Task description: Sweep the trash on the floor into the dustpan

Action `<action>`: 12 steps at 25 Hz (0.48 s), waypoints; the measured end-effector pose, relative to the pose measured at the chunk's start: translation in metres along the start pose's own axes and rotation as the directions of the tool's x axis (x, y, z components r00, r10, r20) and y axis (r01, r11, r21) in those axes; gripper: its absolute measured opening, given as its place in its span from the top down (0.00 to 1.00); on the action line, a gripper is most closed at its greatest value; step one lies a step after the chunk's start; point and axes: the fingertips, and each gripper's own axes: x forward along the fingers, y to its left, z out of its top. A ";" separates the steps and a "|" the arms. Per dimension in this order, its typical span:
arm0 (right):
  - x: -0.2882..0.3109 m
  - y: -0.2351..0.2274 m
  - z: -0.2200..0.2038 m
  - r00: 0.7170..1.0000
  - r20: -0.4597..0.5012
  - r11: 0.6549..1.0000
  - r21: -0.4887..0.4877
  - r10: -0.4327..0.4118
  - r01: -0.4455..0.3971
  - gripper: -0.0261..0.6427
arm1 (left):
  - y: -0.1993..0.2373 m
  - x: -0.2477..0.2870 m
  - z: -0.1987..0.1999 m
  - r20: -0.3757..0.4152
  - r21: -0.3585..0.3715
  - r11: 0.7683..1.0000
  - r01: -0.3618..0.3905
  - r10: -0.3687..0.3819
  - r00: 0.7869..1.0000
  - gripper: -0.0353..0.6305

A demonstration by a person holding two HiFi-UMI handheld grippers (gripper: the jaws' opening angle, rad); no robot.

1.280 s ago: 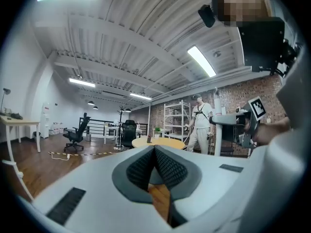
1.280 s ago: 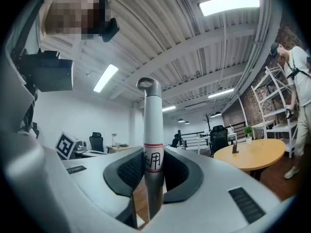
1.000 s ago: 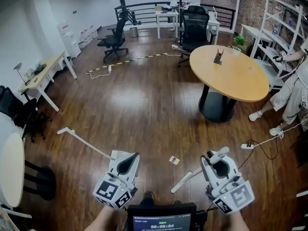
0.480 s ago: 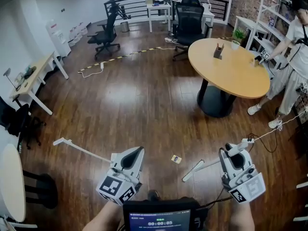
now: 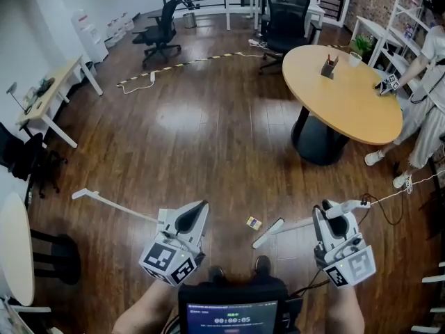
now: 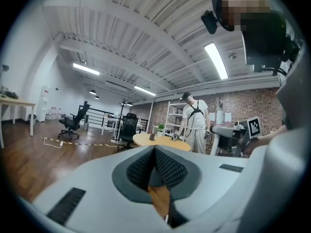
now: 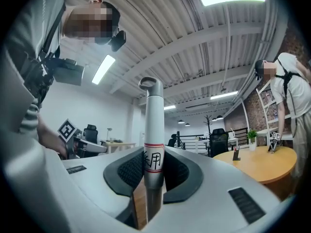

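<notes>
A small piece of trash (image 5: 253,223), a flat yellowish pack, lies on the wood floor between my grippers. My right gripper (image 5: 325,218) is shut on the broom's white handle (image 7: 150,125), which stands up between the jaws with a loop at its top. The broom's narrow white lower end (image 5: 268,233) rests just right of the trash. My left gripper (image 5: 196,213) is shut; in the left gripper view its pads (image 6: 165,166) meet with nothing showing between them. A long white pole (image 5: 115,207) runs from under that gripper to the left. No dustpan pan is visible.
A round wooden table (image 5: 348,96) on a black base stands at the right, with a person (image 5: 424,82) beside it. A white cable and socket (image 5: 389,195) trail near my right gripper. Office chairs (image 5: 285,19) stand at the back; a white desk (image 5: 52,99) at the left.
My right gripper has shifted right and the broom's lower end has swung up close to the trash. The left gripper and white pole have barely moved.
</notes>
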 end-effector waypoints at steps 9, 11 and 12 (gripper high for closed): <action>0.015 -0.074 -0.065 0.992 -0.059 0.992 0.050 0.115 -0.112 0.82 | -0.025 0.089 -0.062 -0.077 -0.027 0.996 -0.080 0.077 0.994 0.94; 0.017 -0.087 -0.084 0.985 -0.089 0.988 0.056 0.151 -0.146 0.82 | -0.030 0.102 -0.075 -0.077 -0.048 0.995 -0.087 0.083 0.994 0.94; 0.017 -0.093 -0.093 0.980 -0.103 0.985 0.057 0.170 -0.165 0.83 | -0.033 0.109 -0.079 -0.071 -0.052 0.995 -0.088 0.085 0.994 0.94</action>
